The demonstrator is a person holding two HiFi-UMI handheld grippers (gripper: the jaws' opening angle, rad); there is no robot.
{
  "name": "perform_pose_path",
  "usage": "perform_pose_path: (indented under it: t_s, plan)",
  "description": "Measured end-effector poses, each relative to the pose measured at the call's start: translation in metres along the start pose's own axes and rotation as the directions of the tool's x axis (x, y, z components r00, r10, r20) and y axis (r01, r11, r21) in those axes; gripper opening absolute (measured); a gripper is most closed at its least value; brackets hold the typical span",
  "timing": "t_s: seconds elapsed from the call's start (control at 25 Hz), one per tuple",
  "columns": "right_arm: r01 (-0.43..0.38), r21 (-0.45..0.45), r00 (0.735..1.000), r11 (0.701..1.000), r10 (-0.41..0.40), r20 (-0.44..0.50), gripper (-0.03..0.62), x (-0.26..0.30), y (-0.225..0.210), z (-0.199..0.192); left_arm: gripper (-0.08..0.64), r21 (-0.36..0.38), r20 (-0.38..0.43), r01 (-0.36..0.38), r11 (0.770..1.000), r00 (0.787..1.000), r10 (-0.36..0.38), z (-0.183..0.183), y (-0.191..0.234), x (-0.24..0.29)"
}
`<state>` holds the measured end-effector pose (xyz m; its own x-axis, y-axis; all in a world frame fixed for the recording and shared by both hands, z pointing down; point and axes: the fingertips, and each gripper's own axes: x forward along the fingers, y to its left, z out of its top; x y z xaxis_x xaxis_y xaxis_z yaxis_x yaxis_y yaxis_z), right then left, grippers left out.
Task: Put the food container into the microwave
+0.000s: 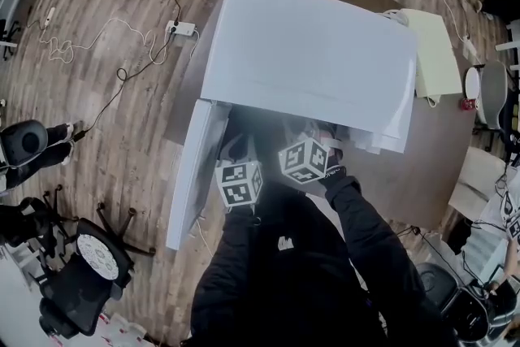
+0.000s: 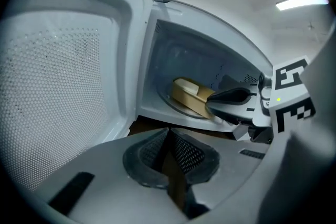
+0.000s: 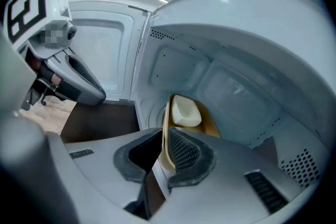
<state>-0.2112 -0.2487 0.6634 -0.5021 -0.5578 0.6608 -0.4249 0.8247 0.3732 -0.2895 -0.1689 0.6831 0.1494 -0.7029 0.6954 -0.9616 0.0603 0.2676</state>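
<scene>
The white microwave (image 1: pixel 309 53) stands on a brown table (image 1: pixel 431 150) with its door (image 1: pixel 191 175) swung open to the left. Inside, a tan food container (image 2: pixel 190 96) rests on the round turntable. My right gripper (image 3: pixel 165 157) is shut on the container's near rim (image 3: pixel 164 128), reaching into the cavity; a white piece (image 3: pixel 185 111) lies in the container. My left gripper (image 2: pixel 169 157) hangs just outside the opening, left of the right gripper (image 2: pixel 215 105), with its pads together and nothing between them. In the head view the microwave top hides both grippers' tips.
The open door (image 2: pixel 58 86) stands close on the left of my left gripper. A pale yellow folder (image 1: pixel 435 53) lies on the table right of the microwave. Office chairs (image 1: pixel 89 264) and cables (image 1: pixel 122 53) sit on the wooden floor to the left.
</scene>
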Motion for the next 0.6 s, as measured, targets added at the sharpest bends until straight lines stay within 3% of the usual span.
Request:
perform_pose_path:
  t_s: [0.08, 0.32, 0.6]
  plan:
    - [-0.001, 0.016, 1.000, 1.000, 0.001, 0.024, 0.078, -0.008, 0.001, 0.006, 0.037, 0.002, 0.007, -0.002, 1.000, 1.000, 0.002, 0.000, 0.000, -0.006]
    - [-0.002, 0.127, 0.997, 0.992, -0.008, 0.079, 0.078, -0.064, 0.007, 0.015, 0.037, 0.004, 0.065, -0.019, 1.000, 0.998, 0.019, 0.004, -0.017, -0.041]
    - [0.027, 0.299, 0.993, 0.954, -0.061, 0.104, 0.025, -0.162, 0.010, 0.007, 0.037, 0.023, 0.098, 0.014, 1.000, 0.995, -0.016, 0.000, -0.061, -0.089]
